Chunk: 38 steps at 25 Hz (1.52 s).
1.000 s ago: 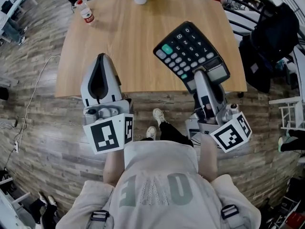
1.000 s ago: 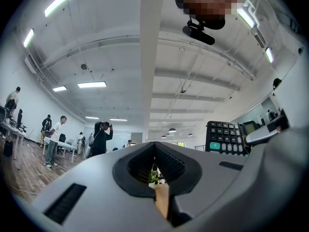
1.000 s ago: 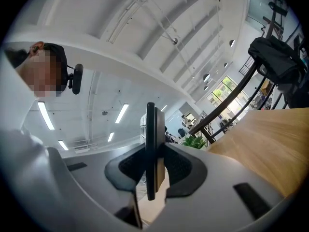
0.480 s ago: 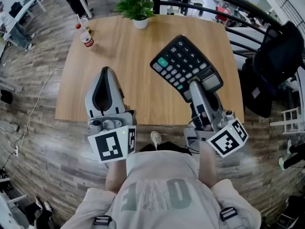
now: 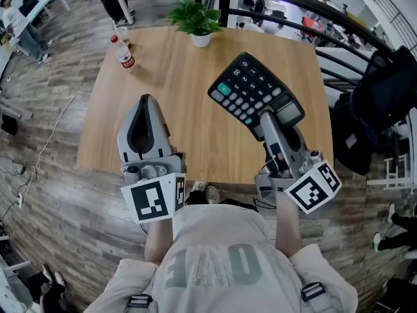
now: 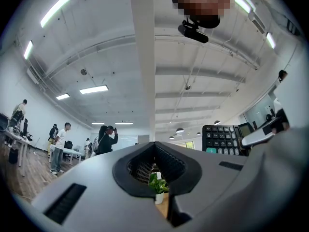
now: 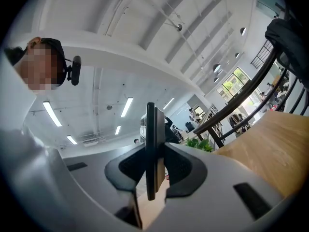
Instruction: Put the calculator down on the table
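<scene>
Gripping calculator [image 5: 253,89] by its display end in right gripper [image 5: 267,117], right of centre in head view. Pads pressed on both faces, with the body edge-on between them in right gripper view. Raised clear of wooden table [image 5: 176,70], keys up, long side angled toward upper left of frame. Holding left gripper [image 5: 144,104] at lower left, over the table's near edge, tips together, nothing between them. Also on table: potted plant [image 5: 199,21] at top edge and bottle [image 5: 124,54] at upper-left corner, both well apart from calculator.
</scene>
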Available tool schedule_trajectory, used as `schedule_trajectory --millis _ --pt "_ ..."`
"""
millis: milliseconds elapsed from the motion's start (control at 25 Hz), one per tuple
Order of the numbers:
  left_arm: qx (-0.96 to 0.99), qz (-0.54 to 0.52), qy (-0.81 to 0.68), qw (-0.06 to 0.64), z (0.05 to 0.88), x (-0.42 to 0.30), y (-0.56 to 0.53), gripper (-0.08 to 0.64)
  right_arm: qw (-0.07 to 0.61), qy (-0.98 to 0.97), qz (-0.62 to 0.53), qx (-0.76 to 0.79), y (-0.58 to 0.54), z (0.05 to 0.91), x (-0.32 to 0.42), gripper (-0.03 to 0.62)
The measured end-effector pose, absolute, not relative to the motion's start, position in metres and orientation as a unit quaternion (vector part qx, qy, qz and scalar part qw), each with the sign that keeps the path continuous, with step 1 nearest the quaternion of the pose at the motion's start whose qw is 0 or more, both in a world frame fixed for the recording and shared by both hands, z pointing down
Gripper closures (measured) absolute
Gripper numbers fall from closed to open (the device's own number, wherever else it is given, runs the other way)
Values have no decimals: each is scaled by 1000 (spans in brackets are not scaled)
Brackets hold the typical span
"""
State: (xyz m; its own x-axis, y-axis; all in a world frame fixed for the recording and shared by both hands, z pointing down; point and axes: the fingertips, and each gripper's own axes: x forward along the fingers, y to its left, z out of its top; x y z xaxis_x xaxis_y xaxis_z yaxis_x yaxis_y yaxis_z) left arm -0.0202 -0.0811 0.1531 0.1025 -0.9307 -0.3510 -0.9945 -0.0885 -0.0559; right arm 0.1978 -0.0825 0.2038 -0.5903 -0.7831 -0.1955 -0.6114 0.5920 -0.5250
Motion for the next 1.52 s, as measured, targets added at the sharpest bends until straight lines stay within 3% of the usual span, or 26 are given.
schedule_trajectory --millis 400,640,1520 --pt "-736 107 652 148 150 -46 -109 551 197 869 -207 -404 -108 209 164 491" --pt "-732 102 658 146 155 -54 -111 551 138 883 -198 -402 -122 214 162 492" --pt "-687 34 719 99 200 -114 -108 551 -291 935 -75 -189 -184 295 89 492"
